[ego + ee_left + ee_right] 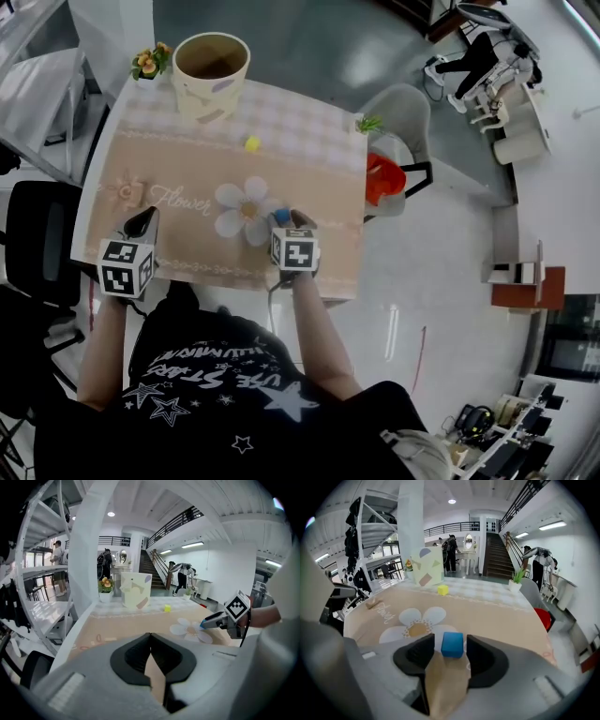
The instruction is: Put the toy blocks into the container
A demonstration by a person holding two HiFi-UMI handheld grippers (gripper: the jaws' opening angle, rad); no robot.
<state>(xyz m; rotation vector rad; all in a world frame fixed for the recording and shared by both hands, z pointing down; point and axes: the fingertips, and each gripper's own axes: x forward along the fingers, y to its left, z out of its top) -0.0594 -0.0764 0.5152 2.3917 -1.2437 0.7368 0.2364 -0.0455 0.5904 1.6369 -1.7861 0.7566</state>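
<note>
Flower-print table, head view: patterned beige container at the far edge; yellow toy block just before it; blue toy block well apart, near the front edge.
Left gripper view: left hand-held gripper, jaws closed tip to tip, nothing held.
Right gripper view: right hand-held gripper, jaws apart; blue toy block between them, a narrow gap on either side.

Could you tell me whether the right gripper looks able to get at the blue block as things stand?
Probably yes: the blue block sits between the right gripper's open jaws, a gap each side, nothing in the way.
</note>
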